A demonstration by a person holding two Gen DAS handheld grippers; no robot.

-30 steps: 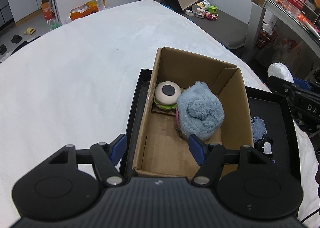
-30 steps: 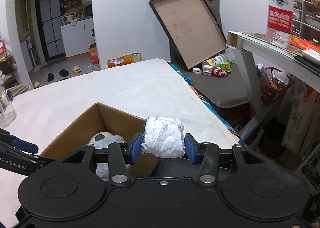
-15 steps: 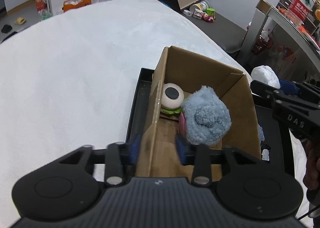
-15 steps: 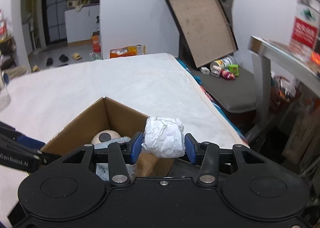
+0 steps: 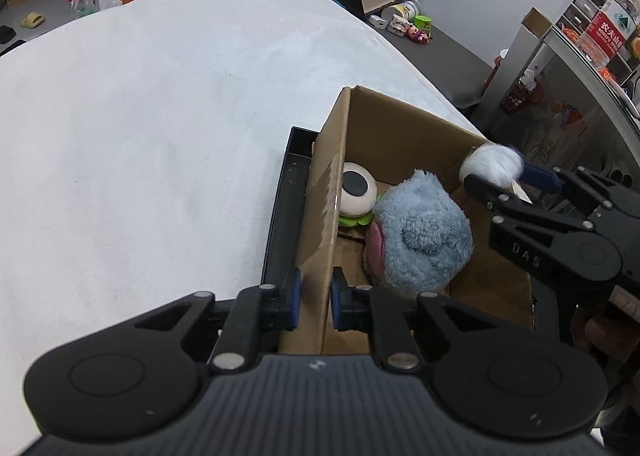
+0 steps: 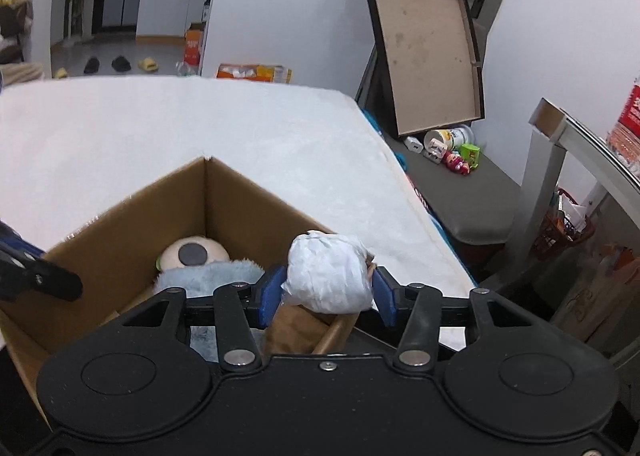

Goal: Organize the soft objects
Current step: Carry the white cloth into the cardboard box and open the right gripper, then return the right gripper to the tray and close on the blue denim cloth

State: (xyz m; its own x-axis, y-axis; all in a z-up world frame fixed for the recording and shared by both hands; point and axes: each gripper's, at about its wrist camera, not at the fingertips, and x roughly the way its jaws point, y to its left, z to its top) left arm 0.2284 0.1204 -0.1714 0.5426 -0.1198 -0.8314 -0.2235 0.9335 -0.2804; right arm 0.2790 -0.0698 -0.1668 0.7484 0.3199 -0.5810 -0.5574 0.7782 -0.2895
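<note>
One white wad [image 6: 326, 271] — clamped between right claw [image 6: 326, 294] pads.

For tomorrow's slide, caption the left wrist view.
Left hand-held gripper clamps the cardboard box wall while the right hand-held gripper brings a white wad.

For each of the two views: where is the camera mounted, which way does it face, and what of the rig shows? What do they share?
Left wrist: sits on the left gripper, looking forward and down along the cardboard box; its fingers clamp the box's near wall.
Right wrist: sits on the right gripper, facing the box from its other side; it grips a white wad.
Shared: box, blue plush, eyeball toy, white wad, each other's gripper.
</note>
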